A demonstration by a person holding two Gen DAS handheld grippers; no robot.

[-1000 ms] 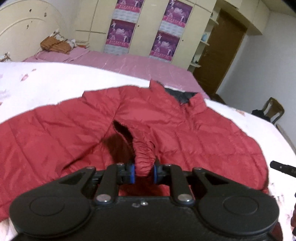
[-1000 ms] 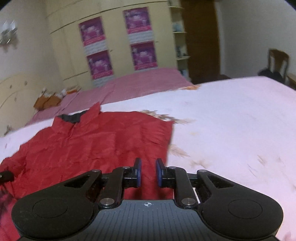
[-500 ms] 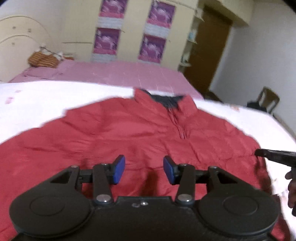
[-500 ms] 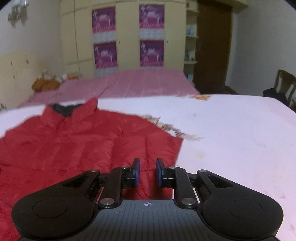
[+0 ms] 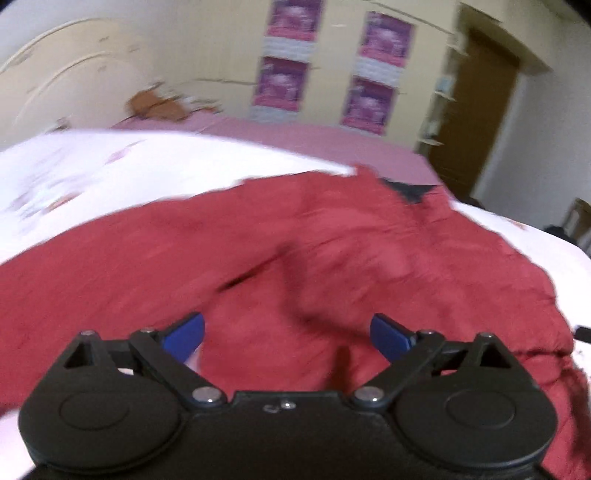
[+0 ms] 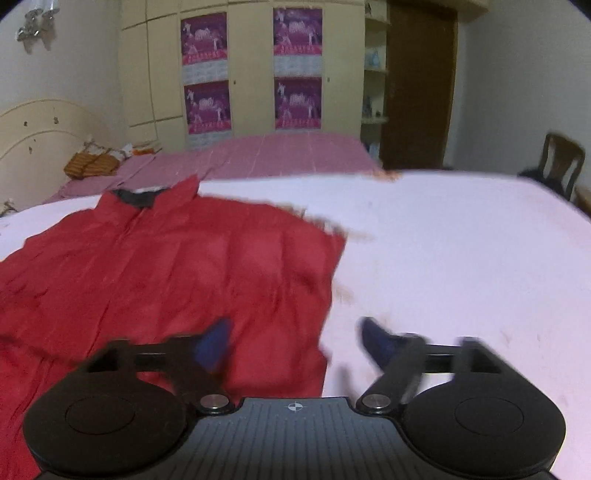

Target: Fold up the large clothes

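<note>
Left gripper (image 5: 287,334) released jacket (image 5: 332,236) cuff; both jaws opening.

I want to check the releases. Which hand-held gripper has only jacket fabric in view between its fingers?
The left hand-held gripper: only the red jacket shows between its opening fingers. The right hand-held gripper, also opening, straddles the jacket's edge and the white bedspread.

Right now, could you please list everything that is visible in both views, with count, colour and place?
red quilted jacket: one, red with dark collar, spread flat on the white bed cover
white bed cover: one, white, under the jacket
pink bed sheet: one, pink, behind
purple posters: four, purple, on cream wardrobe doors
wooden chair: one, brown, far right
brown door: one, right of wardrobe
left gripper: jaws opening, nothing between them
right gripper: jaws opening over the jacket's edge, nothing gripped
</note>
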